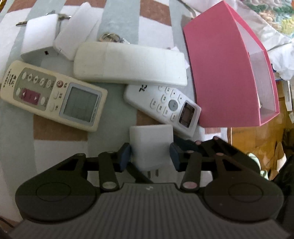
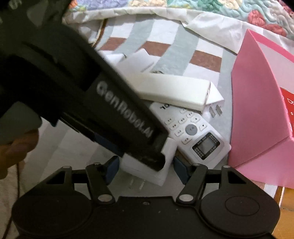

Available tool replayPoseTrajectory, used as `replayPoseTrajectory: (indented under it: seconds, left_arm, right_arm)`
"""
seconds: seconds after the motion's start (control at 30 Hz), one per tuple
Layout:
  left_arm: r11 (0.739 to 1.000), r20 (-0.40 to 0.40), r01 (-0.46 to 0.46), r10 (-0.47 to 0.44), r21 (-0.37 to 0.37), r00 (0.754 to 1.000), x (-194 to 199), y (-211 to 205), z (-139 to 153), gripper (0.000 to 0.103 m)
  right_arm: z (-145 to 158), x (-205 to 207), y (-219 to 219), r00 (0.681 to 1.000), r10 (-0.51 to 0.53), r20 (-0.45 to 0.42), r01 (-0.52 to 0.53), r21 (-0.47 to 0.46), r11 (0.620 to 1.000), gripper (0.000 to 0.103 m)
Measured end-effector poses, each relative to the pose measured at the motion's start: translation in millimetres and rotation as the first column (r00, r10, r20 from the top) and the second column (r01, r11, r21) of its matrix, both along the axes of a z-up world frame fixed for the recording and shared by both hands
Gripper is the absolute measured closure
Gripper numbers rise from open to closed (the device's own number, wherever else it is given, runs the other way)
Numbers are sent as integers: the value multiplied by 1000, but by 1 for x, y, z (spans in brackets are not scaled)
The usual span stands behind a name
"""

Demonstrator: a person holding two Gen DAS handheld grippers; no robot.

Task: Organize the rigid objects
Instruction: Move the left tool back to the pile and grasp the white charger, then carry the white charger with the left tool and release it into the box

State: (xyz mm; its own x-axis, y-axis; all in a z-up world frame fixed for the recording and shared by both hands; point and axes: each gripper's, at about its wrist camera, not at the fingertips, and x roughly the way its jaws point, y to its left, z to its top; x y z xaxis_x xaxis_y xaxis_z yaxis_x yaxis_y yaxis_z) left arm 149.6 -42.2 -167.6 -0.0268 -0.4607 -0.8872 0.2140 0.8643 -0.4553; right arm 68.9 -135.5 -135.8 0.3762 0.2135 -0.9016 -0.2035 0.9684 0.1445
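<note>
A white plug adapter point(image 1: 152, 145) lies between the blue pads of my left gripper point(image 1: 151, 156), which is closed on its sides. In the right wrist view the same adapter point(image 2: 165, 169) sits between the open fingers of my right gripper point(image 2: 146, 171), with the left gripper's black body point(image 2: 110, 114) lying across it. Beyond lie a white TCL remote point(image 1: 165, 104), a long white remote face down point(image 1: 130, 63), a cream air-conditioner remote point(image 1: 51, 95) and two white chargers point(image 1: 39, 39). A pink box point(image 1: 226, 77) stands open on the right.
Everything rests on a checked bedsheet point(image 1: 60, 128) of grey, brown and white. Keys on a ring point(image 1: 110, 37) lie behind the long remote. A floral quilt point(image 2: 202, 11) is bunched at the back. The bed edge and a wooden floor point(image 2: 286, 211) show at right.
</note>
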Motion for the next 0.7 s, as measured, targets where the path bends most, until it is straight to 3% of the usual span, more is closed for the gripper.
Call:
replayPoseTrajectory:
  seconds: [0.2, 0.37, 0.7]
  left_arm:
    - [1000, 45, -3, 2, 16, 999, -10, -7, 3, 54]
    - [995, 105, 67, -75, 71, 992, -26, -17, 15, 55]
    - [996, 212, 82, -89, 40, 973, -48, -14, 64, 59]
  right_arm:
    - [3, -7, -7, 999, -42, 21, 41, 28, 999, 35]
    - [7, -12, -16, 999, -43, 28, 41, 69, 997, 35]
    - [48, -29, -27, 993, -31, 116, 23, 72, 997, 35]
